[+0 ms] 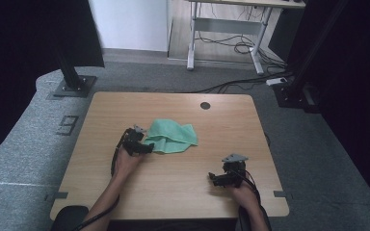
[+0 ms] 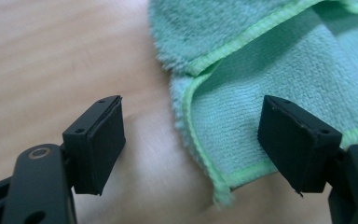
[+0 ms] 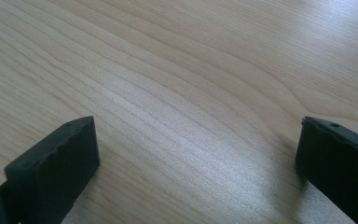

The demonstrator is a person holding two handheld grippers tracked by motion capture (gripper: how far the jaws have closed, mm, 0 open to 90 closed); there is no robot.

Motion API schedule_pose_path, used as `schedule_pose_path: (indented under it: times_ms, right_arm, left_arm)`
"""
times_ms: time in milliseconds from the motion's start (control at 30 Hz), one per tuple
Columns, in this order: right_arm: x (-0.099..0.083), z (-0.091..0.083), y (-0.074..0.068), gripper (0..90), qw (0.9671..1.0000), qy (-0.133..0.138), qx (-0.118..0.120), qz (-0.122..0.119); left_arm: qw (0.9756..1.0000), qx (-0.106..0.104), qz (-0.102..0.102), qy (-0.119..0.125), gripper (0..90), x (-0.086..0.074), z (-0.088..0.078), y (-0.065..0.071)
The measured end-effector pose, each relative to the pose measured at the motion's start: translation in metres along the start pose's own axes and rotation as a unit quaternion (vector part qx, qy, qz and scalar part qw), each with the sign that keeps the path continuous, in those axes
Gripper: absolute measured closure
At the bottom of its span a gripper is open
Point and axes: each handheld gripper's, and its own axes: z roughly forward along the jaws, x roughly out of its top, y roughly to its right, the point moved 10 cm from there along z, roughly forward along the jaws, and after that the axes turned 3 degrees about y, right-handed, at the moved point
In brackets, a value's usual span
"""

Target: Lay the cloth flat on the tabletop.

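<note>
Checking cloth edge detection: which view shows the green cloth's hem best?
Left gripper view: the green cloth is close up, its bright stitched hem and folded corner sharp between the open left gripper. The high view shows the whole cloth small, folded on the table, hem unreadable. The right gripper view looks at bare wood.

Green cloth (image 1: 172, 136), pale wood table (image 1: 173, 187)

Left gripper (image 1: 147, 147): black body, grey three-cornered plate on top at about 12 o'clock, black cable looping off toward 7 o'clock.
Left pads (image 2: 98, 144): flat, square, matt black, two small screw holes along each top edge.
Right gripper (image 1: 215, 180): black too, grey plate above, dark cable trailing to 5 o'clock.
Right pads (image 3: 58, 163): black, edges worn and chipped.
Forearms: bare, no sleeves.
</note>
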Motion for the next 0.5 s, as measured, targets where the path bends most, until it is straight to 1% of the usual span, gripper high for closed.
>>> schedule_pose_path:
  times_ms: [100, 233, 300, 333, 400, 467, 500]
  right_arm:
    - [0.0, 0.0, 0.0, 0.0, 1.0, 0.0, 0.0, 0.0]
    - [0.0, 0.0, 0.0, 0.0, 1.0, 0.0, 0.0, 0.0]
    - [0.0, 0.0, 0.0, 0.0, 1.0, 0.0, 0.0, 0.0]
    - [0.0, 0.0, 0.0, 0.0, 1.0, 0.0, 0.0, 0.0]
    - [0.0, 0.0, 0.0, 0.0, 1.0, 0.0, 0.0, 0.0]
    - [0.0, 0.0, 0.0, 0.0, 1.0, 0.0, 0.0, 0.0]
    - [0.0, 0.0, 0.0, 0.0, 1.0, 0.0, 0.0, 0.0]
  left_arm:
    - [0.9999, -0.008, 0.009, -0.005, 22.8, -0.011, -0.011, 0.013]
    - [0.9992, -0.033, 0.021, -0.012, 22.9, -0.022, -0.021, 0.032]
    - [0.9985, -0.043, 0.031, -0.016, 23.6, -0.023, -0.026, 0.037]
    - [0.9984, -0.042, 0.035, -0.012, 23.5, -0.02, -0.028, 0.038]
    - [0.9985, -0.041, 0.037, -0.001, 24.7, -0.009, -0.031, 0.036]
    - [0.998, -0.047, 0.041, 0.01, 29.0, 0.003, -0.034, 0.037]
    - [0.9975, -0.049, 0.048, 0.013, 30.8, 0.01, -0.034, 0.038]
